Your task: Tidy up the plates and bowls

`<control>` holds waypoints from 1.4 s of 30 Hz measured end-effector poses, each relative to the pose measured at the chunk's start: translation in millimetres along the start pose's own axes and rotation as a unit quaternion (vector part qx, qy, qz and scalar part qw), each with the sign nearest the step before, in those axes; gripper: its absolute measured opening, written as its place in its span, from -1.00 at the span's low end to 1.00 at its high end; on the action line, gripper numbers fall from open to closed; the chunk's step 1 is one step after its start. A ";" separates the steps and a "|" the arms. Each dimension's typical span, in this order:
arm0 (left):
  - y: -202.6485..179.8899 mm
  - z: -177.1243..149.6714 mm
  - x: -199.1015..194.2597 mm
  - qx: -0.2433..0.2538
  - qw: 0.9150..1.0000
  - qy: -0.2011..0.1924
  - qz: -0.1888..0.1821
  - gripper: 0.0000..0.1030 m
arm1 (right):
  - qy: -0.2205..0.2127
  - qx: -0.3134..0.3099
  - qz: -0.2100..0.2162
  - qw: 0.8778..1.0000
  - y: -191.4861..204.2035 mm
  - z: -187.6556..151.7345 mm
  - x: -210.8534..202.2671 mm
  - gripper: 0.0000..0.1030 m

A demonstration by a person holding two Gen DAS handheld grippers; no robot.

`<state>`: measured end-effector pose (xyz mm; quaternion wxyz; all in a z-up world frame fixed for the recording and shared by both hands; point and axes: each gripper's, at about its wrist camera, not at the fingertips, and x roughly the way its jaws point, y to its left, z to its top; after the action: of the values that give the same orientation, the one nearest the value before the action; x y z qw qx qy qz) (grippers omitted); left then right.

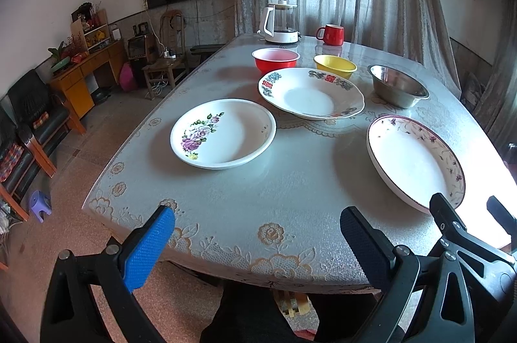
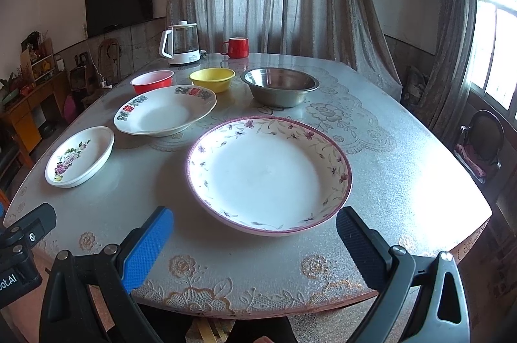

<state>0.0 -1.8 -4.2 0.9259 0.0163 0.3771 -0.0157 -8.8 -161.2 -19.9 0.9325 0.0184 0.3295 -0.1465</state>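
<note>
both my tongs, left gripper [image 1: 257, 234] and right gripper [image 2: 255, 233], gape empty at the table [image 2: 404, 181] edge; pink-rimmed floral plate [image 2: 268, 175] lies nearest, rose plate [image 2: 79, 157] left.

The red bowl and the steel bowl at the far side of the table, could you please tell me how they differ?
The red bowl is coloured and matte, while the steel bowl is bare, shiny metal. The steel bowl looks wider and deeper than the red bowl. The red bowl sits at the left end of the row, the steel bowl at the right. Both stand upright and empty.
</note>
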 end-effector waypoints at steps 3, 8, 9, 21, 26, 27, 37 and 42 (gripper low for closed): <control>-1.0 0.4 0.4 0.001 1.000 0.000 0.001 1.00 | -0.002 -0.003 0.000 1.000 0.3 1.3 -0.5 1.00; 1.3 1.3 0.1 -0.004 1.000 -0.001 0.004 1.00 | 0.001 0.000 -0.001 1.000 -1.1 1.7 1.0 1.00; 1.2 1.4 0.4 -0.004 1.000 0.000 0.004 1.00 | 0.001 0.000 0.000 1.000 -1.6 2.0 1.0 1.00; 0.0 2.3 1.8 0.000 1.000 0.004 0.005 1.00 | 0.002 -0.003 0.003 1.000 -0.1 1.6 2.1 1.00; -0.4 2.7 2.5 -0.001 1.000 0.006 0.006 1.00 | 0.005 -0.002 0.004 1.000 -1.2 1.5 3.6 1.00; -0.3 2.7 2.5 -0.001 1.000 0.006 0.007 1.00 | 0.005 -0.002 0.003 1.000 -1.5 1.4 4.0 1.00; -2.2 1.6 4.9 0.002 1.000 0.012 0.007 1.00 | 0.005 -0.003 0.007 1.000 -1.7 -0.1 4.1 1.00; -2.5 1.2 5.1 0.003 1.000 0.013 0.007 1.00 | 0.007 0.000 0.007 1.000 -3.0 -0.9 4.4 1.00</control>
<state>4.5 -4.5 -7.0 0.9209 0.0217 0.3892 -0.0104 -6.9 -165.1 -23.1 0.9314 0.0215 0.3355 -0.1396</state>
